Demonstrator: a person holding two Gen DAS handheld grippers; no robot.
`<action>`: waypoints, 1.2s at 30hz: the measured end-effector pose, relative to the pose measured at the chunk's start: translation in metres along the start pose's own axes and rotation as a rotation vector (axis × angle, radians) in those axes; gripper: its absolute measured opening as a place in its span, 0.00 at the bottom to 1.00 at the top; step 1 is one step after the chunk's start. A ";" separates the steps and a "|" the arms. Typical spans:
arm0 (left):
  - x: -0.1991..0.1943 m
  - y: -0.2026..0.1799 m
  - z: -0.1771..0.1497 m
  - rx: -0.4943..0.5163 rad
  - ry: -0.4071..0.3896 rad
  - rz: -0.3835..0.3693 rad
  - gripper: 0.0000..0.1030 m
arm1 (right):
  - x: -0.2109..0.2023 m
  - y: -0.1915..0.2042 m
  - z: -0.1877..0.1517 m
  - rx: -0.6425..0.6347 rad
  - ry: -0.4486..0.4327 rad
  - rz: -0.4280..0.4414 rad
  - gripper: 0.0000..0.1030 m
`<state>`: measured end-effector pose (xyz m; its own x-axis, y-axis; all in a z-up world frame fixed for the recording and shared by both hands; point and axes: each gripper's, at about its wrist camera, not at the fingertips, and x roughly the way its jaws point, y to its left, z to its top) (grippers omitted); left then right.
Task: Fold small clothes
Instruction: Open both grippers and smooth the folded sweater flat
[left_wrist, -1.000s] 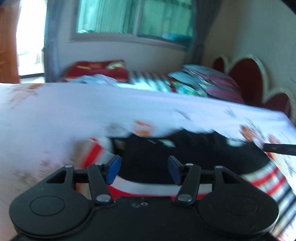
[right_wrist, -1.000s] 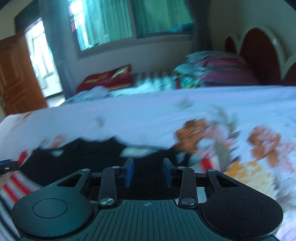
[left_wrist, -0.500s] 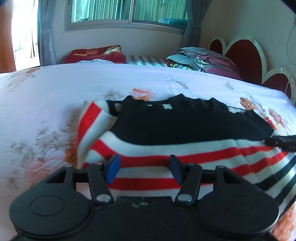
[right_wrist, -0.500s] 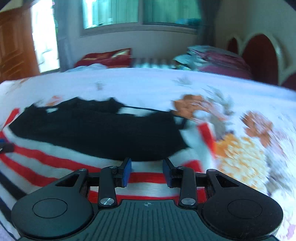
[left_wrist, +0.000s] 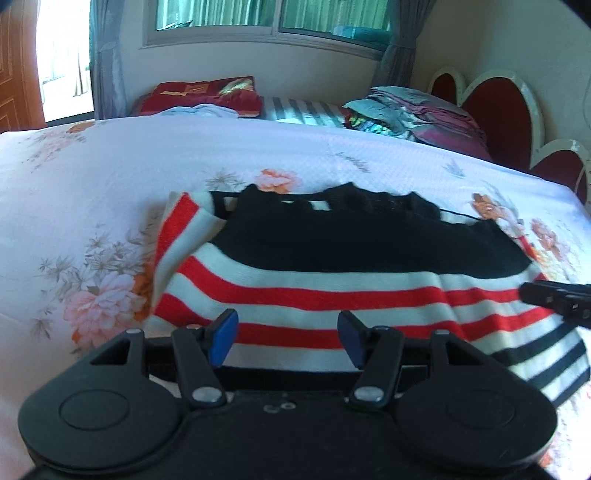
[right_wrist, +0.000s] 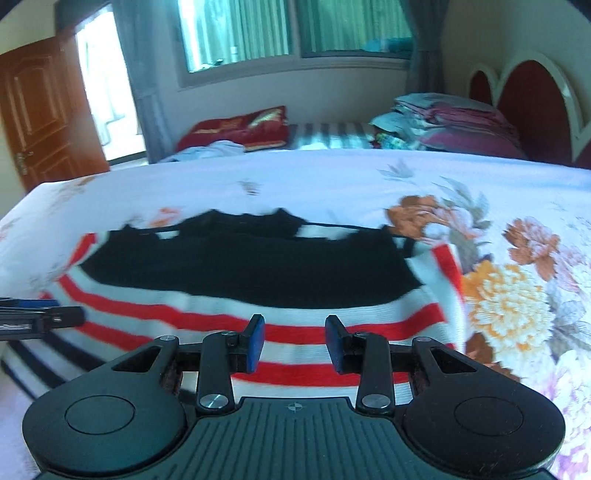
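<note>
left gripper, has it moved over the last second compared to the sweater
Yes. The left gripper has pulled back toward the near edge of the striped sweater: a second ago its open fingertips framed the black panel, now they sit over the red and white stripes nearer the hem.

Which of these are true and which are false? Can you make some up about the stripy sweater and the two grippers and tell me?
1. The sweater lies on a flowery bedsheet. True.
2. The left gripper is pinching the sweater. False: its jaws are open with nothing between them.
3. The sweater has red, white and black stripes. True.
4. The right gripper is shut tight. False: its jaws stand apart.
5. A pile of folded cloth sits near the headboard. True.
6. The sweater is green all over. False: its top part is black.
</note>
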<state>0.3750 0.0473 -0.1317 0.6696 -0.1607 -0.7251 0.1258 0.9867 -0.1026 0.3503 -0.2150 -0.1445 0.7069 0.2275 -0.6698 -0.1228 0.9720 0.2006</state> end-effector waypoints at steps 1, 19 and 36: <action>-0.002 -0.004 -0.001 0.005 -0.001 -0.003 0.57 | -0.001 0.005 -0.001 -0.003 0.001 0.009 0.35; -0.009 0.005 -0.031 0.019 0.025 0.035 0.62 | -0.018 -0.029 -0.047 0.035 0.060 -0.185 0.35; -0.006 0.011 -0.032 -0.006 0.036 0.024 0.63 | -0.020 -0.037 -0.058 0.012 0.088 -0.193 0.37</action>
<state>0.3484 0.0594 -0.1500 0.6460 -0.1358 -0.7511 0.1051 0.9905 -0.0887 0.2997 -0.2519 -0.1799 0.6531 0.0419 -0.7561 0.0179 0.9973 0.0706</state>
